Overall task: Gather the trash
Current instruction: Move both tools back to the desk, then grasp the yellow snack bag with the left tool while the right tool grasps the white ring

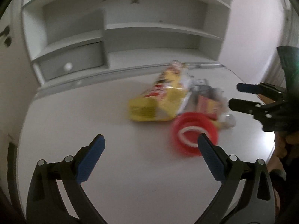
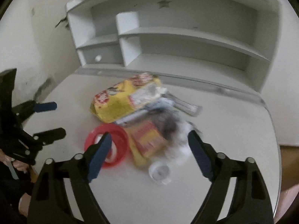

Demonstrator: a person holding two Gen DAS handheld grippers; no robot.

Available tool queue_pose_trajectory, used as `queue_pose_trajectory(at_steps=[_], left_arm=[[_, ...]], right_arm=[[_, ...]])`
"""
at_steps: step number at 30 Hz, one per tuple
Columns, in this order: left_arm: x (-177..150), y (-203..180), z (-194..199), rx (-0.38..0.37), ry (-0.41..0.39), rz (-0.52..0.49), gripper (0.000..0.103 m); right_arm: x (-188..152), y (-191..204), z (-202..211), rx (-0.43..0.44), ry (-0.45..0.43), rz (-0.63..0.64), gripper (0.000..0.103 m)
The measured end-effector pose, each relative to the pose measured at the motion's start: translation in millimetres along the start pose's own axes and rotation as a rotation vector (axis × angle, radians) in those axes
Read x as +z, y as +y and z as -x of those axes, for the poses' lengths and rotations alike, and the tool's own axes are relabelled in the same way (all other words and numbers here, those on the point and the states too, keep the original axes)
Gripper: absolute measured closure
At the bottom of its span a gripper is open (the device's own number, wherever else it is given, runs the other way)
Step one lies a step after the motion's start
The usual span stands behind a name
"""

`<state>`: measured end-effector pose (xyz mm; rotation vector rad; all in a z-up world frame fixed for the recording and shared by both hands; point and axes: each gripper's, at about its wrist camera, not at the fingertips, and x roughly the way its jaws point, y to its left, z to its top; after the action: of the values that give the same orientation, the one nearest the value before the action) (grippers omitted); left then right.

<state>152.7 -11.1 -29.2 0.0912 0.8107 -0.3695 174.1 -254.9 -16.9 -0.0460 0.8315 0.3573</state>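
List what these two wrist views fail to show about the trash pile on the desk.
- Print on the yellow bag: motion blur, both views.
- Grey and white scraps behind the red-and-yellow packet: smeared, kinds unclear.
- Red lid: near edge hidden by the left gripper finger in left view.
- Clear round piece: too blurred to identify.
- Any trash bin: outside both views.

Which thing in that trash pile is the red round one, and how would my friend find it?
Look at the white table in front of the white shelf unit; a heap of trash sits on it. At the heap's near edge, beside the big yellow bag, lies the red ring-shaped lid. It's the only round, all-red piece there.
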Motion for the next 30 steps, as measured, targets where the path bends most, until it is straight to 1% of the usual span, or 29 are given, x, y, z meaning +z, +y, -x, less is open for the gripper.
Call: queue_pose_trajectory(at_steps=[2,3,5,6,9,12,15,18,19,20,22,23,27,30], left_arm=[[-3,4,1,-0.002,-0.001,0.008,0.007],[-7,7,2,-0.005,0.003,0.008,0.007],[-10,9,2,-0.007,0.012,0.008,0.007],[-11,16,4,-0.009,0.016,0.007,0.007],[-4,14,0,-0.011,0.016,0.003,0.007],[8,7,-20,-0.024,0.020,-0.014,0.007],[19,-3,-31,-0.021,0.021,-0.051,0.007],[29,-14,-41,-0.013,0.012,-0.100,0.007],[33,-17,-45,-0.005,0.010,-0.113,0.007],[35,-18,-48,0.001,0.009,-0.121,0.007],[44,-21,-56,0.013,0.006,-0.139,0.007],[46,-21,-58,0.016,0.005,-0.142,0.007],[60,-18,-68,0.019,0.001,-0.136,0.007],[61,-20,-74,-0.004,0.015,-0.148,0.007]], right_arm=[[2,9,-13,0.008,0.044,0.043,0.043],[3,12,-20,0.009,0.062,0.060,0.045],[4,16,-33,-0.008,0.094,0.087,0.046],[4,15,-38,-0.021,0.109,0.094,0.046],[0,11,-53,-0.047,0.157,0.119,0.046],[-2,13,-66,-0.047,0.172,0.139,0.046],[-5,9,-64,-0.029,0.166,0.115,0.048],[-7,9,-58,-0.029,0.142,0.120,0.059],[-7,9,-54,-0.023,0.129,0.120,0.073],[-6,8,-51,-0.019,0.114,0.113,0.082],[-3,5,-40,-0.006,0.087,0.086,0.091],[-3,4,-37,-0.002,0.080,0.082,0.093],[-7,0,-30,0.035,0.082,0.053,0.093],[-11,-2,-23,0.051,0.073,0.037,0.093]])
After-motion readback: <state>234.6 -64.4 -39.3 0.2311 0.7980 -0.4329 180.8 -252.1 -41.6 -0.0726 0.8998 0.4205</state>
